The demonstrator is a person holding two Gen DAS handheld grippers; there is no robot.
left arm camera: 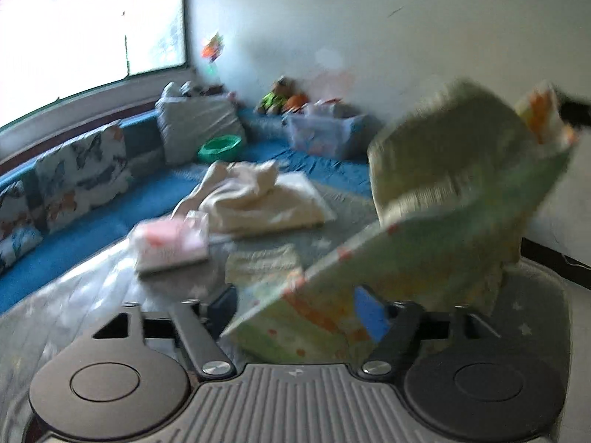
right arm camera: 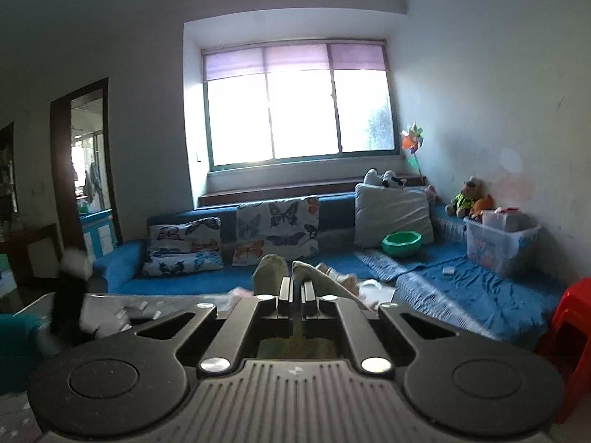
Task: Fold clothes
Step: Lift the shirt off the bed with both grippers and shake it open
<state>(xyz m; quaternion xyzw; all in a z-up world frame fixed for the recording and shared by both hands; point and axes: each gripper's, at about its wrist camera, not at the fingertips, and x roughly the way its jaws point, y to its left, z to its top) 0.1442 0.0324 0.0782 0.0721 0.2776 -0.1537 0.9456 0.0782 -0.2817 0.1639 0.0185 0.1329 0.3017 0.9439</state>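
Note:
A light green printed garment [left arm camera: 436, 199] hangs stretched in the air, blurred by motion. My left gripper [left arm camera: 295, 306] has its fingers spread, with the garment's lower corner lying between them; whether it grips is unclear. My right gripper [right arm camera: 295, 288] is shut on the garment's green edge [right arm camera: 271, 271], held high; it shows as a dark shape at the top right of the left wrist view [left arm camera: 572, 110]. On the grey table [left arm camera: 92, 295] lie a folded pink piece [left arm camera: 171, 245], a folded greenish piece [left arm camera: 264, 264] and a cream pile [left arm camera: 258, 199].
A blue sofa [right arm camera: 480, 291] with butterfly cushions [right arm camera: 277, 225] runs behind the table. On it are a green bowl [right arm camera: 402, 243], a clear storage box [right arm camera: 498, 245] and plush toys [right arm camera: 467, 197]. A red stool [right arm camera: 569, 339] stands at right. A doorway [right arm camera: 88, 170] is left.

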